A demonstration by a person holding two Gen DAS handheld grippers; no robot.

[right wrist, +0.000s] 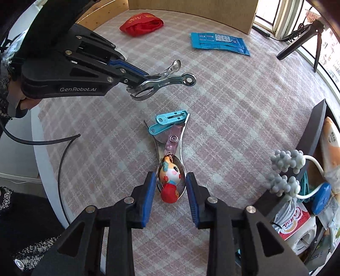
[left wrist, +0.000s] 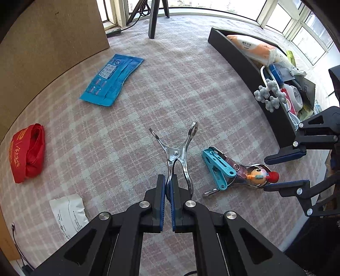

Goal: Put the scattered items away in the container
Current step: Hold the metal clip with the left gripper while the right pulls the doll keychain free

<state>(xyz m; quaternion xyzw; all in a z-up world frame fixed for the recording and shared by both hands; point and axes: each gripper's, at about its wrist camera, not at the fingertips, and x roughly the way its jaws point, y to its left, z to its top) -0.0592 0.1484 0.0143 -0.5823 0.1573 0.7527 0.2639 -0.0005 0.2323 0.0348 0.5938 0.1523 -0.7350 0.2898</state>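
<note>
My left gripper (left wrist: 167, 186) is shut on the jaw end of a large steel clip (left wrist: 177, 151) and holds it above the checked tablecloth; it also shows in the right wrist view (right wrist: 163, 79). My right gripper (right wrist: 170, 186) is open, its fingers on either side of a second steel clip (right wrist: 170, 148) that lies on the cloth with a cartoon figure (right wrist: 170, 180) and a teal clip (right wrist: 167, 123) on it. In the left wrist view the right gripper (left wrist: 267, 173) is at this pile (left wrist: 244, 172). The black container (left wrist: 250, 70) stands at the right, full of items.
A blue packet (left wrist: 111, 79), a red folded bag (left wrist: 27, 152) and a white paper packet (left wrist: 69, 214) lie on the cloth. A cardboard board (left wrist: 48, 42) stands behind. A tripod leg (left wrist: 153, 19) stands at the back. A grey knobbly toy (left wrist: 269, 95) hangs over the container's wall.
</note>
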